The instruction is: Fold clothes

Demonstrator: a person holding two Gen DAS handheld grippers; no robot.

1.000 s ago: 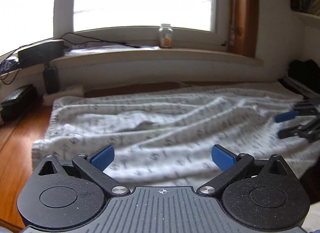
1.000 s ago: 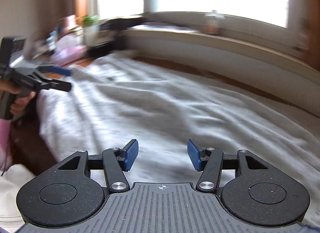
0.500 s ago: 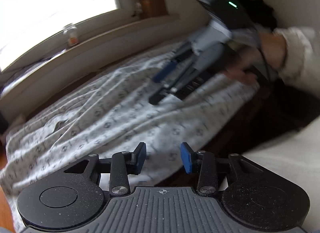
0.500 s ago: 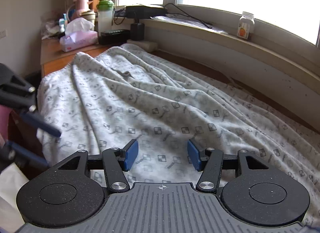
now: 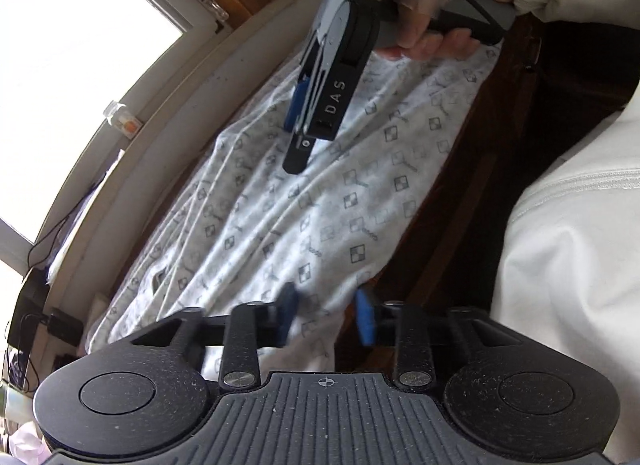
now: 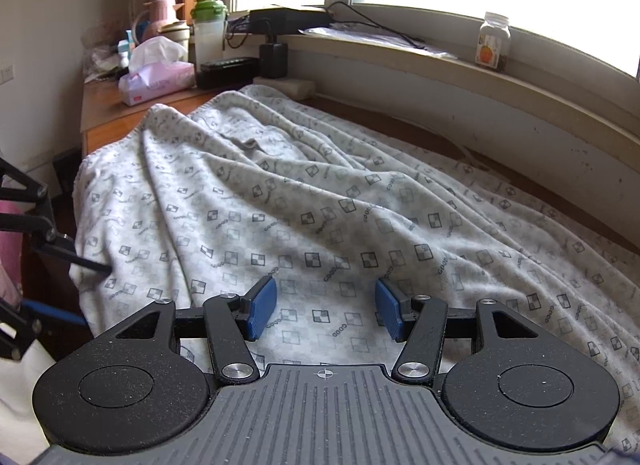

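The left gripper (image 5: pixel 327 317) is closing on the near-left hem of the patterned cloth (image 6: pixel 320 193) spread across the wooden tabletop (image 6: pixel 104 105); pads not yet pressing. The right gripper (image 6: pixel 326 309) hovers half-spread above the near edge.

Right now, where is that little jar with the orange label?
The jar stands upright on the windowsill, upper right in the right wrist view, beyond the patterned cloth, right of the black box with cables.
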